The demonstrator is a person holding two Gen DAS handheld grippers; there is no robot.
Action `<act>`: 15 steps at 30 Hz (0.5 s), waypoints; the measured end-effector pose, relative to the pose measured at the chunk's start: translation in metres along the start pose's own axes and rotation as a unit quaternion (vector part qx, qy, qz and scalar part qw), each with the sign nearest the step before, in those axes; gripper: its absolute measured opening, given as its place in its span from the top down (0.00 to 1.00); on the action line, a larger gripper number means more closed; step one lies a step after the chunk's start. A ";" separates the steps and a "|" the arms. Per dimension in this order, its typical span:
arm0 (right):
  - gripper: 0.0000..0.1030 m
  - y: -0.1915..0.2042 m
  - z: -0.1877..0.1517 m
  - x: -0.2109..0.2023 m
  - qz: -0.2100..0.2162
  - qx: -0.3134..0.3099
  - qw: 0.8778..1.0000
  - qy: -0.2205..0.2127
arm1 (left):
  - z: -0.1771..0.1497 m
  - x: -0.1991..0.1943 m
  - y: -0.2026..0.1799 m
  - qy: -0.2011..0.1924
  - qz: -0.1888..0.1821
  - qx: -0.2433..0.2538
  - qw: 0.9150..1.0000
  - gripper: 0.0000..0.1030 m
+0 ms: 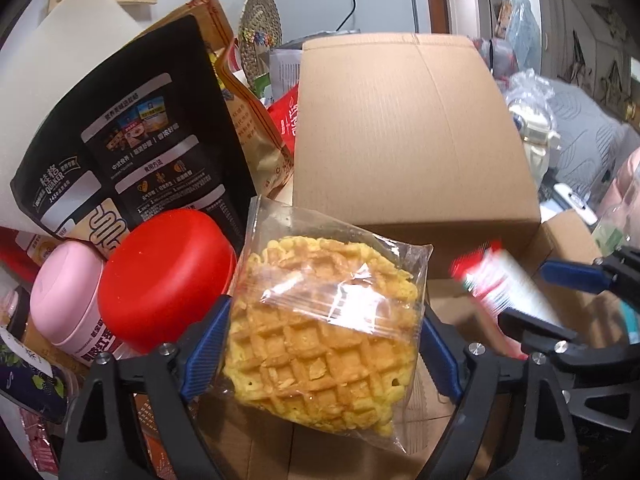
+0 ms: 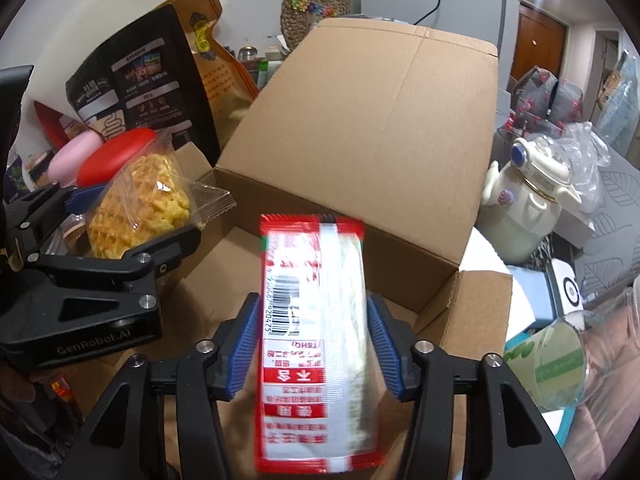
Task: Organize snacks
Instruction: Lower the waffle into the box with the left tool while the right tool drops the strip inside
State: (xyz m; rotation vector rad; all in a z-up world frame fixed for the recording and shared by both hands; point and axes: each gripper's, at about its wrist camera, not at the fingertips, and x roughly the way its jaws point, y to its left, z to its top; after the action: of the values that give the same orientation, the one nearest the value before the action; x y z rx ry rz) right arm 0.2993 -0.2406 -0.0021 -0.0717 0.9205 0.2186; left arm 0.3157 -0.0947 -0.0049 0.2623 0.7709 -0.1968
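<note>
Woven round mat (image 2: 314,6) at upper centre; cream teapot (image 2: 524,208) at right; wooden door (image 2: 540,50) at upper right; glass measuring cup (image 2: 568,356) at lower right.

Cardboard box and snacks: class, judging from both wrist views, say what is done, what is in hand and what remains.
Done: nothing packed that shows; the box floor in view is bare. In hand: the waffle packet sits between the left gripper's fingers, the red-and-white packet loosely within the right gripper, both over the box. Left: both packets go in, perhaps the black bag beside it too.
</note>
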 end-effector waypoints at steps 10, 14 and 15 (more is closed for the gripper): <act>0.41 -0.001 -0.003 -0.016 0.005 0.006 1.000 -0.002 | -0.002 -0.013 0.003 0.008 -0.014 -0.006 1.000 0.15; 0.41 0.003 -0.003 -0.030 0.004 0.003 1.000 -0.011 | -0.003 -0.030 0.004 -0.001 -0.016 -0.009 1.000 0.15; 0.41 0.005 -0.002 -0.032 0.004 0.003 1.000 -0.013 | -0.003 -0.033 0.005 -0.003 -0.017 -0.010 1.000 0.15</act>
State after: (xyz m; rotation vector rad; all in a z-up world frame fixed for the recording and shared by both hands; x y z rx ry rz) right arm 0.2780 -0.2414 0.0219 -0.0601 0.8958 0.2243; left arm 0.2920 -0.0866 0.0177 0.2292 0.7706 -0.2211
